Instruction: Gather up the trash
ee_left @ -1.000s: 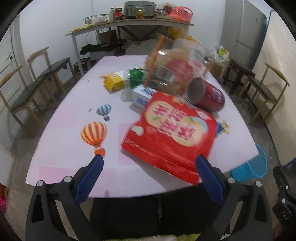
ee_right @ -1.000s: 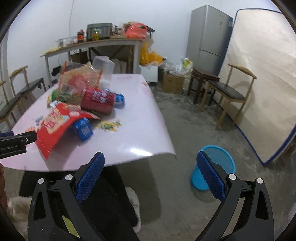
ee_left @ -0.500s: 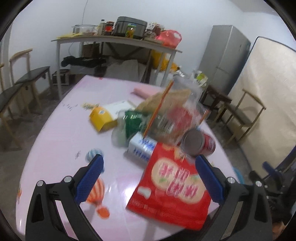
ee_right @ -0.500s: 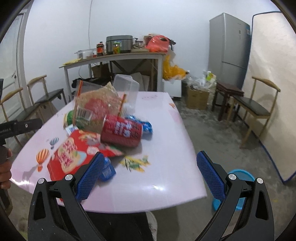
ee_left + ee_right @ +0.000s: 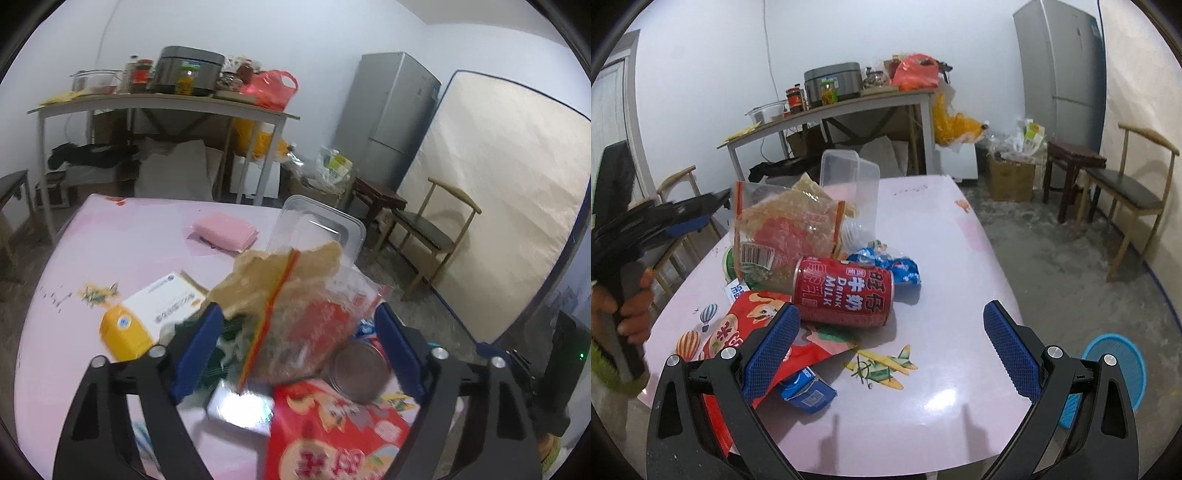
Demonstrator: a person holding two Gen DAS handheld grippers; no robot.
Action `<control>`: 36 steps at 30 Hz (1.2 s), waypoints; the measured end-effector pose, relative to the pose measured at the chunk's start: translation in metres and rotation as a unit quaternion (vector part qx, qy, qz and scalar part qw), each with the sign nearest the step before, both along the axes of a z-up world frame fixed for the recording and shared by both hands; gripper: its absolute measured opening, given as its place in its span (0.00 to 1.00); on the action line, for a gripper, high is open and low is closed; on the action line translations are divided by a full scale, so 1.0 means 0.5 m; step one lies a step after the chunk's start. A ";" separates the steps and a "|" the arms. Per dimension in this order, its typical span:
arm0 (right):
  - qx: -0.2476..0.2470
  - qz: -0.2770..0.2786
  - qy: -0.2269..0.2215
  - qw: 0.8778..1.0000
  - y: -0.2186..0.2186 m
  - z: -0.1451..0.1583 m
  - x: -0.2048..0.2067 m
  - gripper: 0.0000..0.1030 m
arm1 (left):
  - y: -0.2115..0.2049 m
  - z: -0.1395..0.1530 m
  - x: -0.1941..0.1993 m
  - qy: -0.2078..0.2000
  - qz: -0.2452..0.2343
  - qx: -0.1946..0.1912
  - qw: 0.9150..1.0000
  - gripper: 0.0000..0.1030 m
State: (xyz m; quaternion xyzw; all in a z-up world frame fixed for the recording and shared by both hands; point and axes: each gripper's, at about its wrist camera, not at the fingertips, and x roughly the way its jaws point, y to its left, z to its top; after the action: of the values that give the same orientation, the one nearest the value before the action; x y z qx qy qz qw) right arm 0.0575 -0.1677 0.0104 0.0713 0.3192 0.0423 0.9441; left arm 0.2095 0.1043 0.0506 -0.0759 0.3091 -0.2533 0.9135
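**Closing on the crinkled snack bag at the top of the pile**

The left gripper point(image 5: 297, 345) has its blue fingers point(image 5: 199, 345) apart and closing, with the clear crinkled snack bag point(image 5: 295, 310) between them — the pads do not yet look pressed on the film. Just below the fingertips lie a red printed snack pouch point(image 5: 332, 435) and the end of a red milk can point(image 5: 360, 373); the can sits close inside the right finger. To grip well, the person should keep the fingers high on the bag's loose body, so the can and the green wrapper point(image 5: 218, 354) by the left finger are not caught as well. Film this slack will likely fold, so the squeeze probably wants to run well in before any lift.

The right gripper point(image 5: 888, 349) hovers with fingers wide apart and nothing between them, the left one over the red pouch point(image 5: 738, 332); the can point(image 5: 844, 291) lies just ahead. Beyond the bag stands a clear plastic container point(image 5: 849, 177) — it leans close behind, and a careless pull could tip it. The blue bin point(image 5: 1115, 365) waits on the floor, outside the right finger.
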 end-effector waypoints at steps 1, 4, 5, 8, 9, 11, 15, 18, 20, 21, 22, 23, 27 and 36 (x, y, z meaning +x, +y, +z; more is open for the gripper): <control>0.004 0.000 0.004 1.000 -0.004 -0.002 0.002 0.93 | -0.002 -0.004 0.019 0.006 -0.010 -0.002 1.000 0.77; 0.010 -0.003 0.015 1.000 -0.012 -0.013 0.006 0.93 | 0.003 -0.011 0.073 0.022 -0.022 -0.017 0.999 0.70; 0.011 -0.004 0.018 1.000 -0.014 -0.017 0.007 0.93 | 0.002 -0.016 0.090 0.031 -0.036 -0.022 0.999 0.66; 0.014 -0.006 0.027 1.000 -0.020 -0.026 0.010 0.93 | 0.003 -0.031 0.104 0.050 -0.058 -0.030 0.997 0.51; 0.014 -0.006 0.030 0.999 -0.021 -0.028 0.011 0.93 | 0.002 -0.032 0.102 0.050 -0.068 -0.034 0.996 0.49; 0.013 -0.005 0.032 0.999 -0.020 -0.030 0.011 0.93 | -0.001 -0.031 0.082 0.043 -0.093 -0.037 0.994 0.46; 0.014 0.001 0.036 0.999 -0.015 -0.028 0.017 0.91 | -0.021 -0.030 0.043 0.031 -0.124 -0.019 0.992 0.45; 0.030 0.010 0.037 0.999 -0.015 -0.020 0.022 0.91 | -0.034 -0.041 0.036 0.038 -0.124 0.002 0.991 0.42; 0.043 0.014 0.036 0.998 -0.015 -0.014 0.023 0.90 | -0.040 -0.049 0.033 0.043 -0.121 0.012 0.992 0.29; 0.050 0.017 0.036 0.998 -0.015 -0.011 0.024 0.90 | -0.041 -0.051 0.034 0.043 -0.119 0.015 0.992 0.26; 0.055 0.019 0.037 0.998 -0.017 -0.010 0.027 0.90 | -0.042 -0.052 0.033 0.041 -0.117 0.018 0.992 0.25; 0.061 0.022 0.038 0.997 -0.017 -0.008 0.029 0.90 | -0.042 -0.052 0.031 0.038 -0.115 0.019 0.992 0.22; 0.080 0.040 0.053 0.995 -0.013 -0.008 0.052 0.90 | -0.040 -0.049 0.016 0.025 -0.107 0.022 0.994 0.09; 0.119 0.057 0.102 0.986 -0.004 -0.020 0.127 0.92 | -0.014 -0.018 -0.015 -0.004 -0.080 -0.031 0.996 0.05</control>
State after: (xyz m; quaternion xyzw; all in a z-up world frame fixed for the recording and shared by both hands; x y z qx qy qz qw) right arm 0.1212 -0.1697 0.0003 0.1690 0.4100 0.1258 0.8874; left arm 0.2019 0.0975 0.0414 -0.0785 0.3023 -0.3351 0.8889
